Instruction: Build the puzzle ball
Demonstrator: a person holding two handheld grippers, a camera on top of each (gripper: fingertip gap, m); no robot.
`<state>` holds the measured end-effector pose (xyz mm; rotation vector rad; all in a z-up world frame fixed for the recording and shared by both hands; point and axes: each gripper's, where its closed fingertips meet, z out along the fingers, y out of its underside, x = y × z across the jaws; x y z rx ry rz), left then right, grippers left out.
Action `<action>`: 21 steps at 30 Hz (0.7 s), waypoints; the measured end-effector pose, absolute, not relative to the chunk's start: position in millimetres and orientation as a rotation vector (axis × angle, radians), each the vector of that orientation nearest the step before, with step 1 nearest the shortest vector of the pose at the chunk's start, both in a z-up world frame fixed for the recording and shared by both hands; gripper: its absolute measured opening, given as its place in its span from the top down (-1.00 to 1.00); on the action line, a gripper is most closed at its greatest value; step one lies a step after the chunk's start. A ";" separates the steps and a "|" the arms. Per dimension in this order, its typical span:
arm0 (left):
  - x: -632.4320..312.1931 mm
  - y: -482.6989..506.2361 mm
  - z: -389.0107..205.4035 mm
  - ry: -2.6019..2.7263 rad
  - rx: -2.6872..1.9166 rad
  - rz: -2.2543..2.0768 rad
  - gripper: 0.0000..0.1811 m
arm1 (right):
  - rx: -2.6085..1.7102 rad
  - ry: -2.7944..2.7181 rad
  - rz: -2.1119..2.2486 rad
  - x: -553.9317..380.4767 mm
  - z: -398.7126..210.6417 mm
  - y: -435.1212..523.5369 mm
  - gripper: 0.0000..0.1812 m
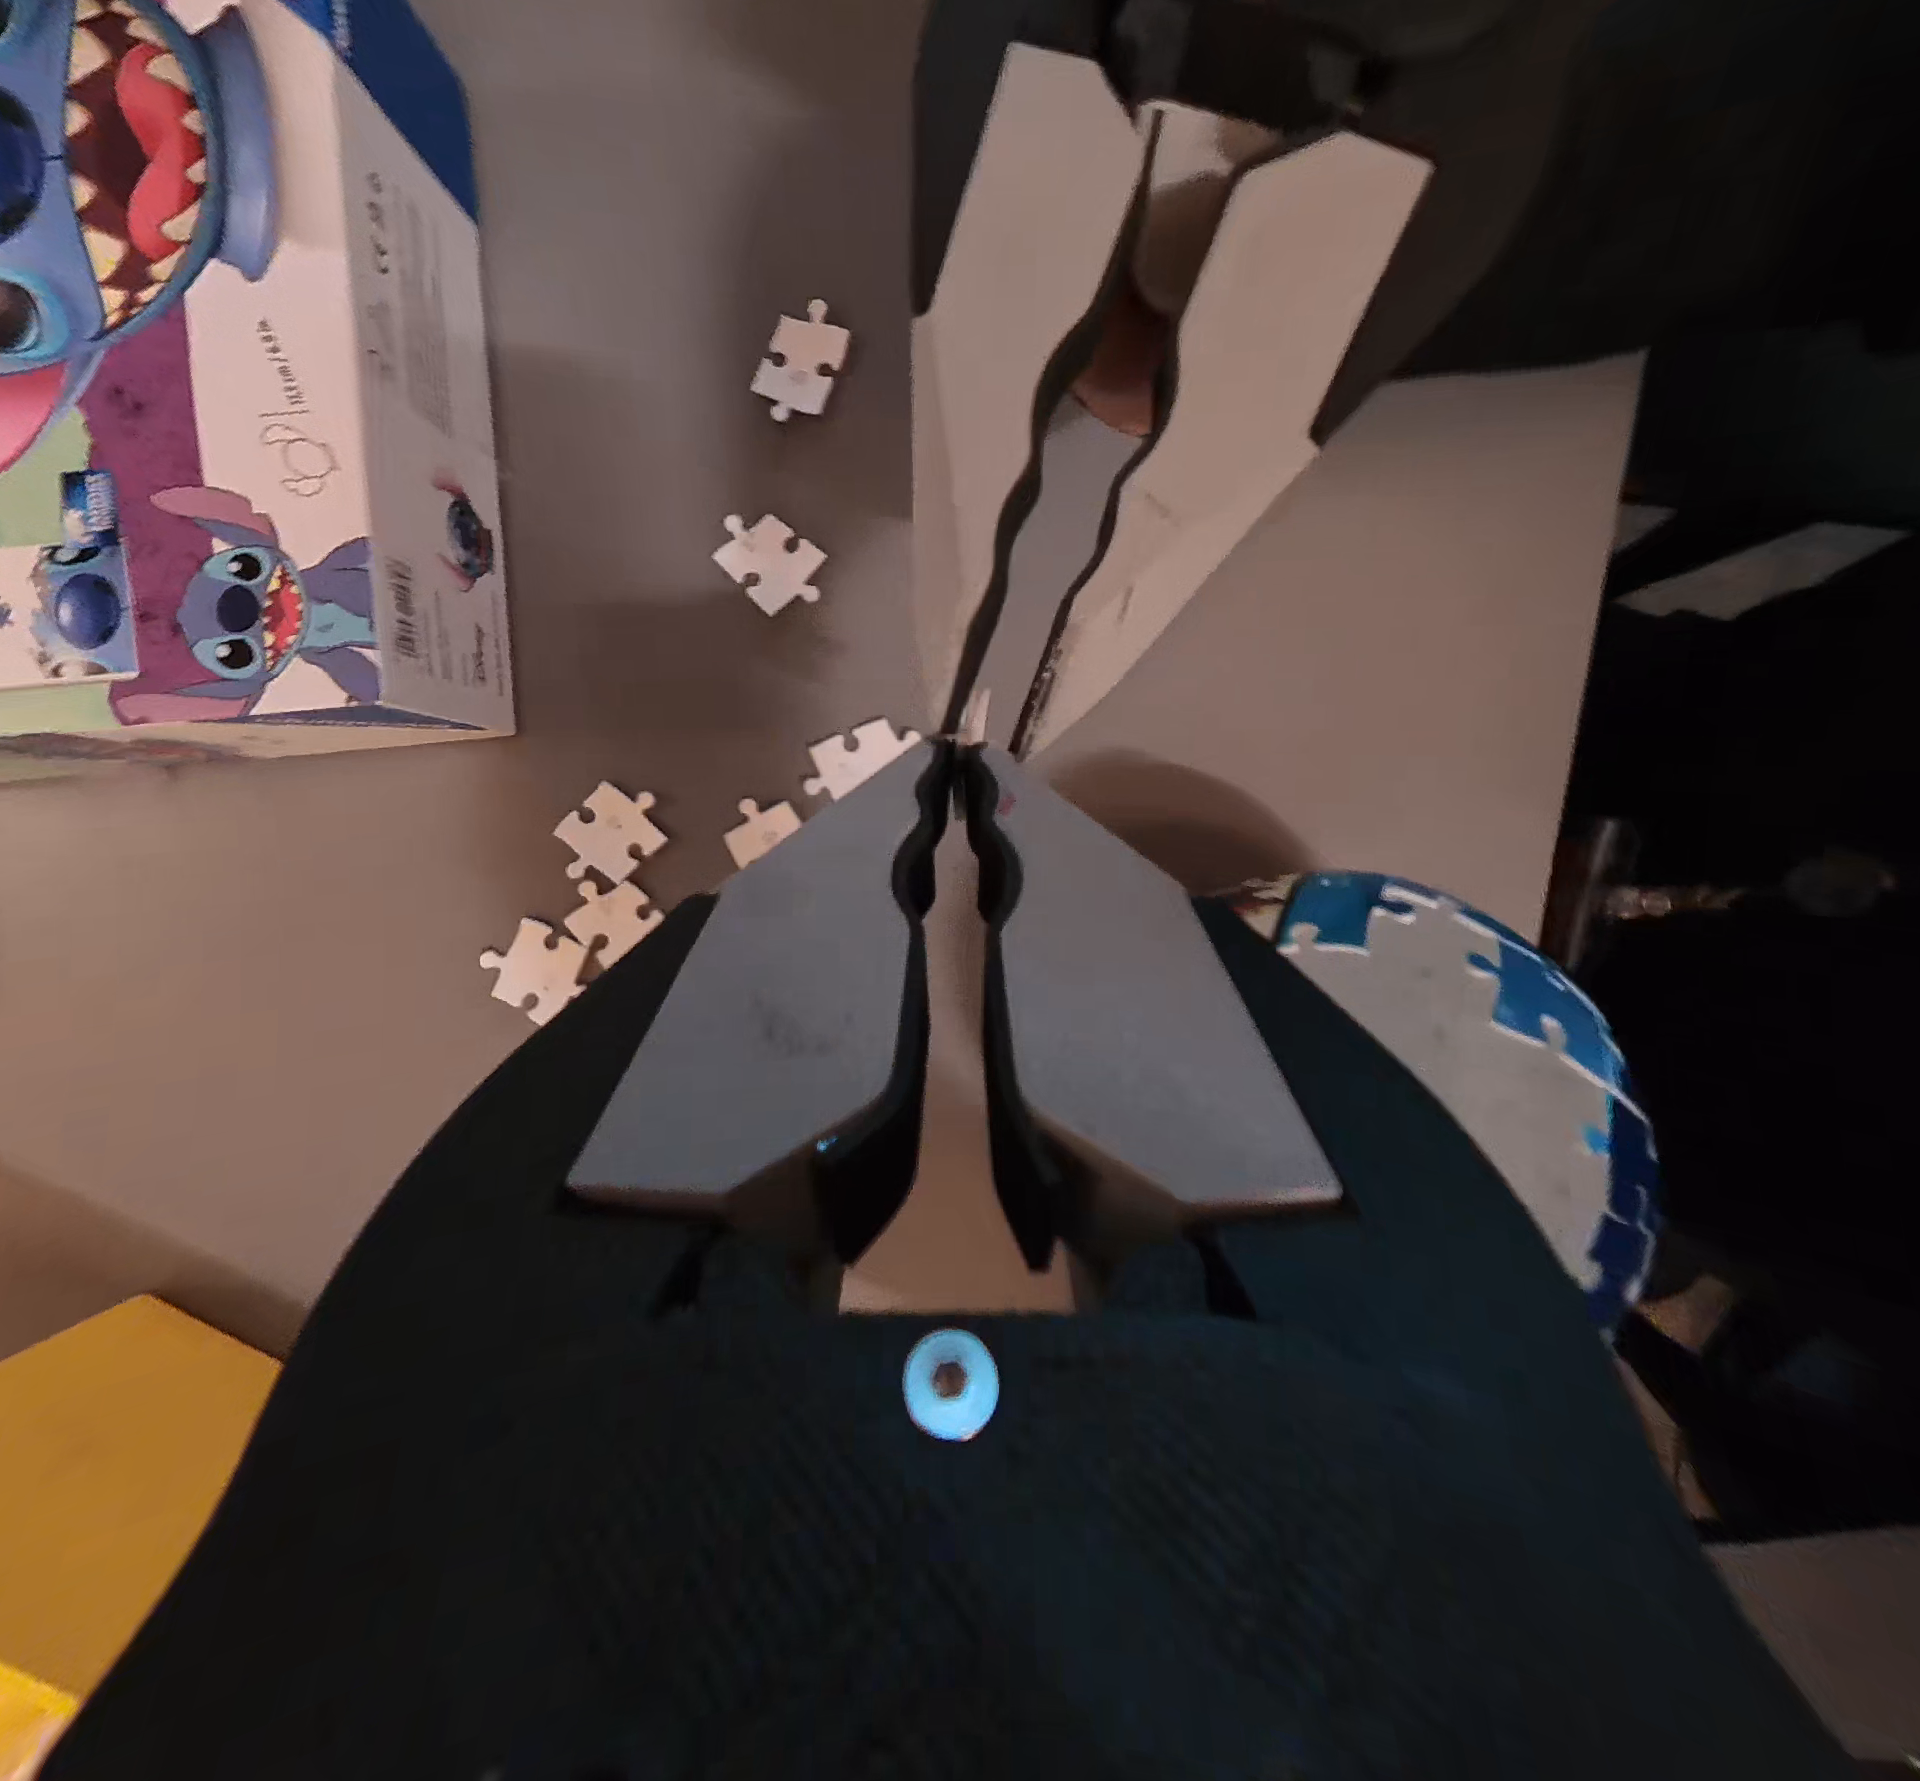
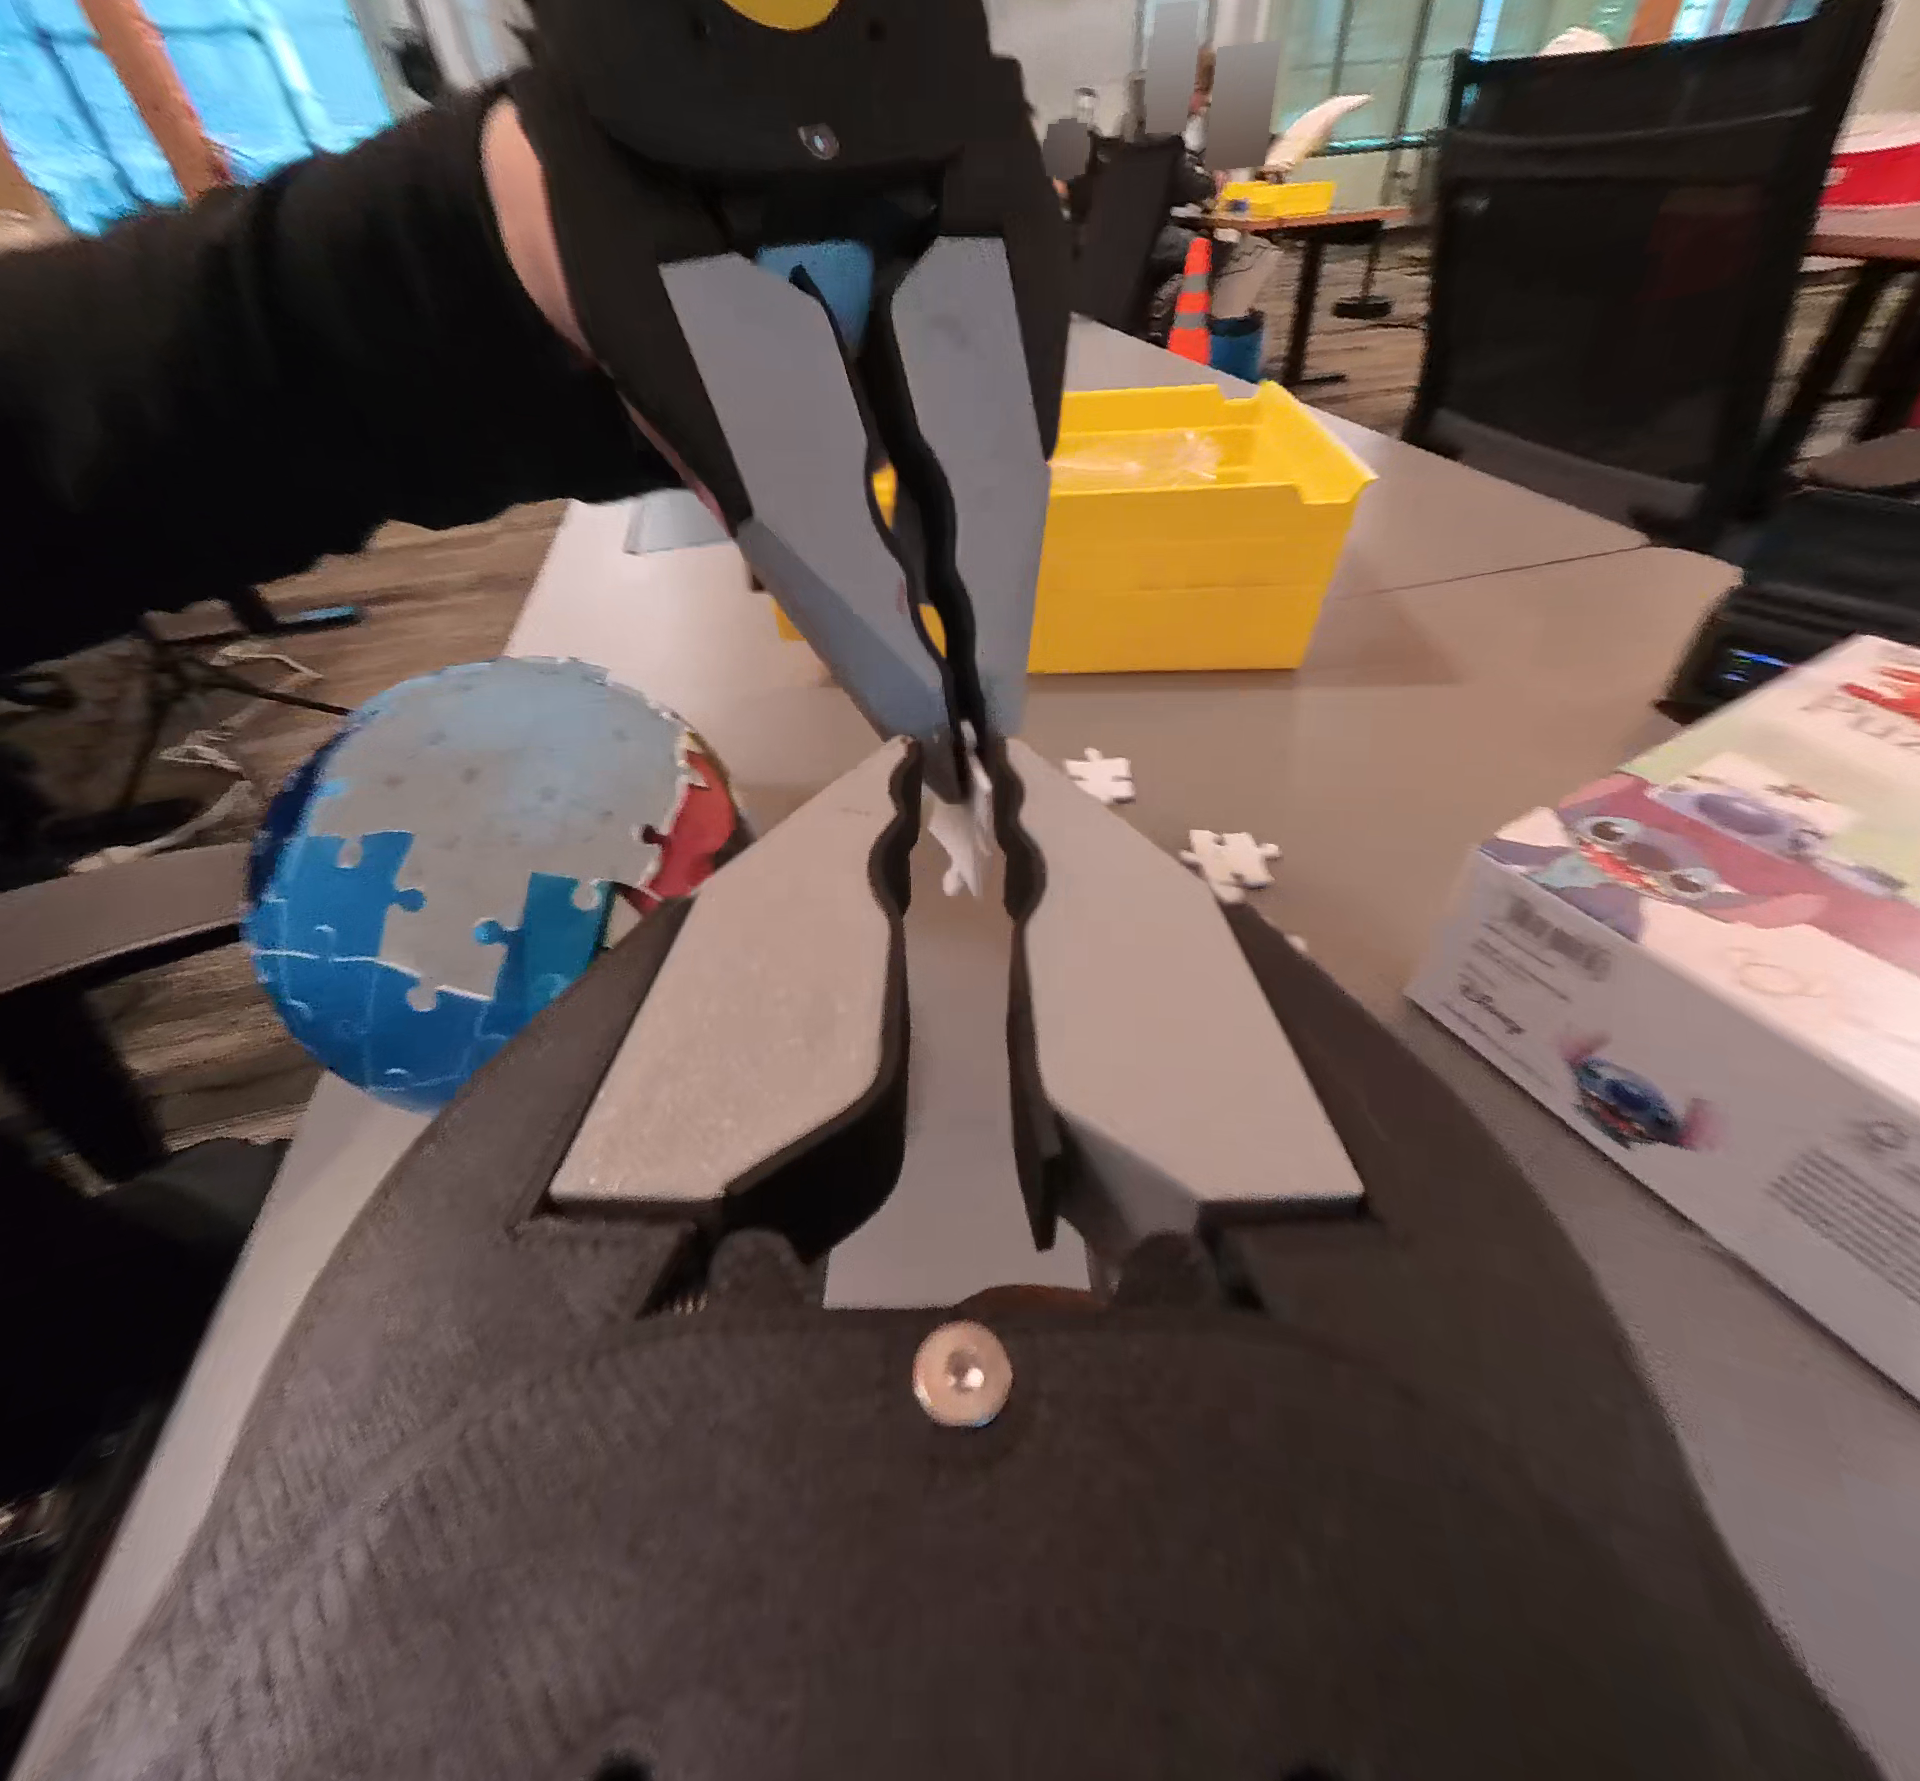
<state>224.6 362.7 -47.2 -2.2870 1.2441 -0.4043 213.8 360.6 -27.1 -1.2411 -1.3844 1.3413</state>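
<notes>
The partly built puzzle ball [image 1: 1455,1056] is blue and grey and rests at the table's edge; it also shows in the right wrist view [image 2: 468,879]. My left gripper [image 1: 951,765] is shut on a white puzzle piece [image 2: 961,838] and holds it above the table. In the right wrist view the left gripper [image 2: 961,744] comes down from above. My right gripper [image 2: 958,775] is narrowly open, its jaws on either side of that piece and the left gripper's tips. In the left wrist view the right gripper [image 1: 987,729] meets mine tip to tip.
Several loose white pieces [image 1: 608,827] lie face down on the grey table [image 1: 260,1004], two of them by the right gripper [image 2: 1231,858]. The puzzle box [image 1: 260,329] [image 2: 1714,952] lies to one side. A yellow bin [image 2: 1195,526] stands behind. A black chair [image 2: 1642,225] is beyond the table. Less than 4 cm separates the two grippers' tips.
</notes>
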 end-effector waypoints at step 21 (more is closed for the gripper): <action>223.6 353.1 -30.7 1.274 -2.229 -0.354 1.00 | -1.200 -1.340 1.491 220.4 -14.4 355.9 1.00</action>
